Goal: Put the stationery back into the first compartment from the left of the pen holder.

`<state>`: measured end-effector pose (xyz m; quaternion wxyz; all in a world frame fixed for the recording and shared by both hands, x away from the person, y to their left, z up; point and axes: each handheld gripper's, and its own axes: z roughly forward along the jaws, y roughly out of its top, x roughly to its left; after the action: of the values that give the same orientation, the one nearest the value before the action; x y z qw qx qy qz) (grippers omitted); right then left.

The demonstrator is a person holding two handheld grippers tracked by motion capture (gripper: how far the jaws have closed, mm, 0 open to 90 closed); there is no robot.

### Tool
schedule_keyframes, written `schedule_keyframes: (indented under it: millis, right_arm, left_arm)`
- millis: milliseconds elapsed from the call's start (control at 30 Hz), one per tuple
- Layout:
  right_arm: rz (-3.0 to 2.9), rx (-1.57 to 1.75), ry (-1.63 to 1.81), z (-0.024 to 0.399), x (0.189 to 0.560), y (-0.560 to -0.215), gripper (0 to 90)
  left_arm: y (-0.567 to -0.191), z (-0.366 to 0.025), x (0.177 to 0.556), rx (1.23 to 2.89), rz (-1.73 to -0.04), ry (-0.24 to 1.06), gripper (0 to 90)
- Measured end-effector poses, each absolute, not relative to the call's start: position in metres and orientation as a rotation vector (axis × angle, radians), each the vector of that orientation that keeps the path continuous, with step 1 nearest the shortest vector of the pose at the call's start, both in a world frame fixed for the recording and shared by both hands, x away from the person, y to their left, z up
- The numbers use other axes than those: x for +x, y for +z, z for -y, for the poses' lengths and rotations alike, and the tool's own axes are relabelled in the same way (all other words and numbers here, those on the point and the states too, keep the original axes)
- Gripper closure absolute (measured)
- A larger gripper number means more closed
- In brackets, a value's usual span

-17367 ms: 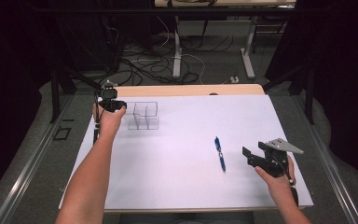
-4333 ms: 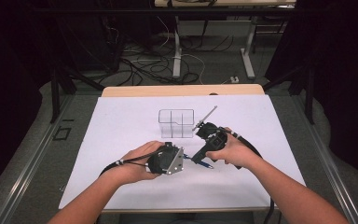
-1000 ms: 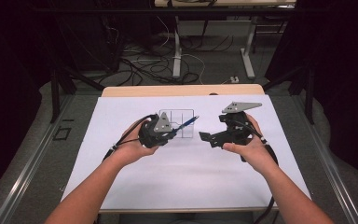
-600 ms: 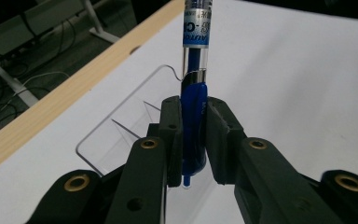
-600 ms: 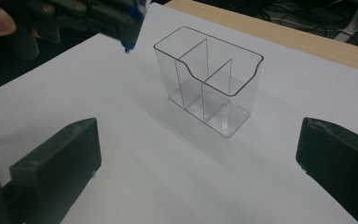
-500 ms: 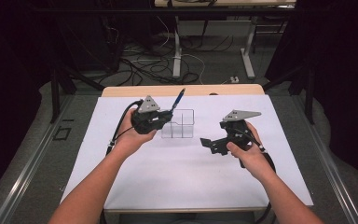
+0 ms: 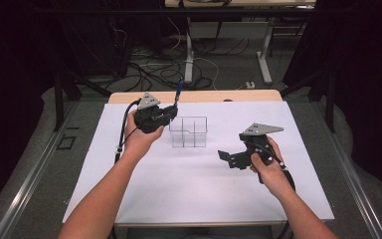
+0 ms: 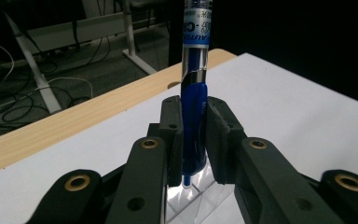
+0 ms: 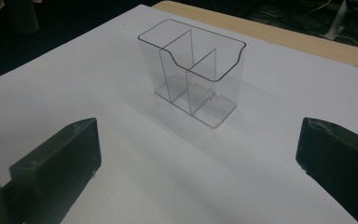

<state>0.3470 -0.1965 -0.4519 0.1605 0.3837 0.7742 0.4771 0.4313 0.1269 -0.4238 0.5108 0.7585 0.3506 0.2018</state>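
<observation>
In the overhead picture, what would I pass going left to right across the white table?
left gripper clamped on an upright blue pen → clear plastic organizer → right gripper, jaws wide apart with nothing between them.

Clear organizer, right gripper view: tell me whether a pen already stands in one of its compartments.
No, the clear organizer has all its compartments bare, and the blue pen is clamped upright between the left gripper's jaws.

Left tool [image 7: 171, 113] raised, jaws clamped — right tool [image 7: 225, 158] low, jaws wide.
</observation>
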Motion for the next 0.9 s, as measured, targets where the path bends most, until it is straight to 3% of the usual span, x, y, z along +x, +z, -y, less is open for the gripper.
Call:
schedule_keyframes:
  millis: [900]
  right_arm:
    - [-2.153, 1.192, 1.376, 0.211, 0.347, -0.466, 0.0]
  left_arm:
    - [-0.455, -0.128, 0.453, 1.724, -1.001, 0.462, 78.2]
